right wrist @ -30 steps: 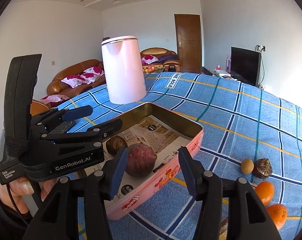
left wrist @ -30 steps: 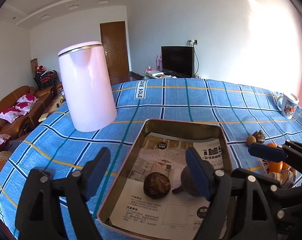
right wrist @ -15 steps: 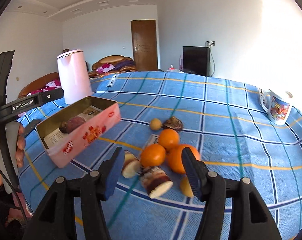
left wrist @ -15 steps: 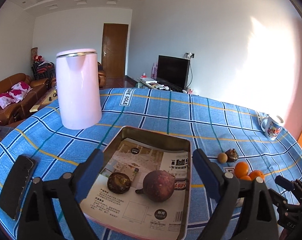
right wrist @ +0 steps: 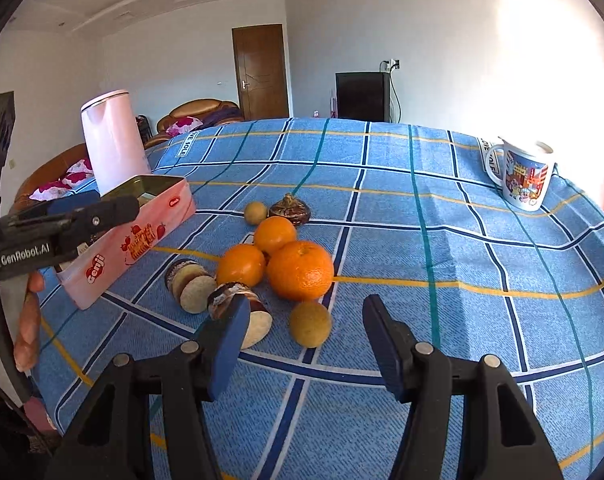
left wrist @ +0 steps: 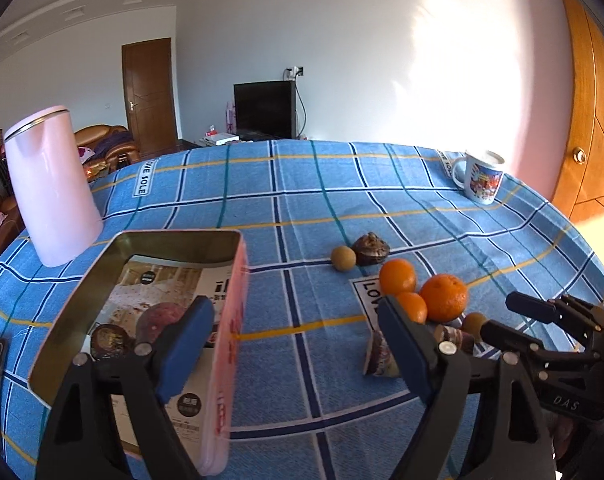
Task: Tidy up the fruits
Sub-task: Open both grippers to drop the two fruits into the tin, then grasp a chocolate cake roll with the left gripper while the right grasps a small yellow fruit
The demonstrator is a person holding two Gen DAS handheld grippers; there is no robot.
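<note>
1. My right claw (right wrist: 302, 344) hung released, its blue pads wide apart with nothing between them, low over the checked cloth (right wrist: 441, 240).
2. Just ahead of its gap, slightly left of centre, lay a small brown fruit (right wrist: 310, 323); I judged it the nearest pick, round, with no long axis to line up on.
3. Right against my left pad sat two cut, dark-skinned pieces (right wrist: 238, 310), and touching behind them three oranges (right wrist: 300, 270) in a cluster.
4. Farther back lay another small brown fruit (right wrist: 256, 213) beside a dark, knobbly one (right wrist: 290, 211).
5. My left claw (left wrist: 290, 344) was likewise released and empty, hovering over the near right edge of the pink tin (left wrist: 232, 320).
6. Inside the tin I could see two dark fruits (left wrist: 158, 316) already lying on the printed paper lining.
7. From the left claw the loose fruit lay off to the right, the tin to the left; I judged the right claw plainly nearer the pile, so the next grasp was its job and the carry would run leftward to the tin.
8. Beyond stood a pink kettle (left wrist: 50, 184) behind the tin and a mug (right wrist: 523, 176) far right, both well apart from the fruit.
</note>
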